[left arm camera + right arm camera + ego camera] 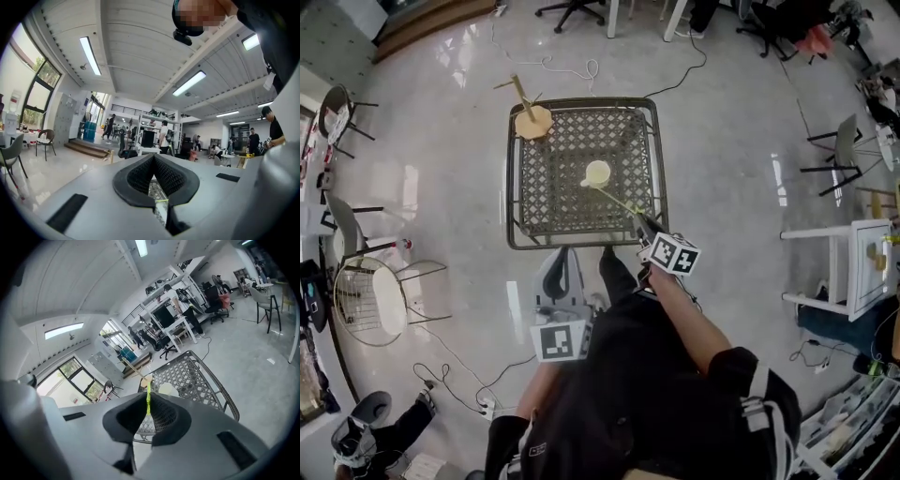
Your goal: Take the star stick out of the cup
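Note:
A cream cup [597, 173] stands on the metal lattice table [551, 202]. A thin yellow-green stick [622, 199] slants from the cup's mouth down to my right gripper [644, 225], which is shut on the stick's near end. In the right gripper view the stick [148, 400] runs up between the pads, with the cup [168, 390] just beyond. The star end is hidden. My left gripper [566, 259] hangs below the table's near edge, jaws together and nothing in them [153, 158].
A tan cup [532, 121] with a wooden stick [520, 92] sits on the table's far left corner. A wire chair [377, 298] stands to the left, a white stand [855, 267] to the right. Cables [455, 375] lie on the floor.

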Motion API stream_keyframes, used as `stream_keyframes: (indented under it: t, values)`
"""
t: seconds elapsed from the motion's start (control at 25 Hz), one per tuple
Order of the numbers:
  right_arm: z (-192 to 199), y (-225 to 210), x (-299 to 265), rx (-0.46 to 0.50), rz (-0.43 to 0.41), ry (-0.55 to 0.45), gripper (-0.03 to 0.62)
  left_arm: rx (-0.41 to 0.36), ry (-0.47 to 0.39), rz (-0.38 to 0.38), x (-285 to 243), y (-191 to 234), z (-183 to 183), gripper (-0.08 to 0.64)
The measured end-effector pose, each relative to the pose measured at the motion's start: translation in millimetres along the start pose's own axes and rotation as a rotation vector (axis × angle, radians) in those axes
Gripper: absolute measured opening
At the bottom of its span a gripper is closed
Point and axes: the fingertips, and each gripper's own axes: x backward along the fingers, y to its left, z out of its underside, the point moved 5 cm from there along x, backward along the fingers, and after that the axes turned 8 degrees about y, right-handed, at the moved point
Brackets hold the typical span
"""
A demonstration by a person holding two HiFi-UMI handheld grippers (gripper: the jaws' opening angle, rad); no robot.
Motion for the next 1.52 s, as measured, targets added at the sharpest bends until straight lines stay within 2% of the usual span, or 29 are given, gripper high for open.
stream_keyframes:
  t: [0.28, 0.48, 0.64, 0.76, 0.88, 1.2, 1.52]
  values:
    - [46.6, 41.4, 71.7, 0.026, -0.046, -0.084, 0.023, -0.030, -0.002, 0.032, 81.2, -7.5, 21.0, 0.015]
    - [56.9, 52.8, 116.2, 0.039, -0.056, -0.127, 0.023, -0.032, -0.004, 0.041, 105.7, -22.2, 22.6, 0.015]
    - [54.0, 54.6, 146.0, 0.055, -0.061, -0.169, 0.023, 0.015, -0.027, 0.055, 113.1, -35.1, 25.6, 0.015]
    - [50.1, 54.3, 166.4, 0.074, -0.056, -0.194, 0.023, 0.013, -0.003, 0.048, 113.2, -47.8, 30.0, 0.015]
    - [44.5, 56.6, 183.3, 0.113, -0.050, -0.211, 0.023, 0.017, -0.015, 0.058, 113.0, -58.8, 27.1, 0.015]
    - [41.4, 57.6, 226.5, 0.250, -0.050, -0.251, 0.023, -0.015, 0.001, 0.001, 107.0, -87.0, 28.9, 0.015]
    - [48.3, 52.8, 253.2, 0.312, -0.045, -0.266, 0.023, -0.037, -0.007, 0.000, 105.7, -106.9, 28.7, 0.015]
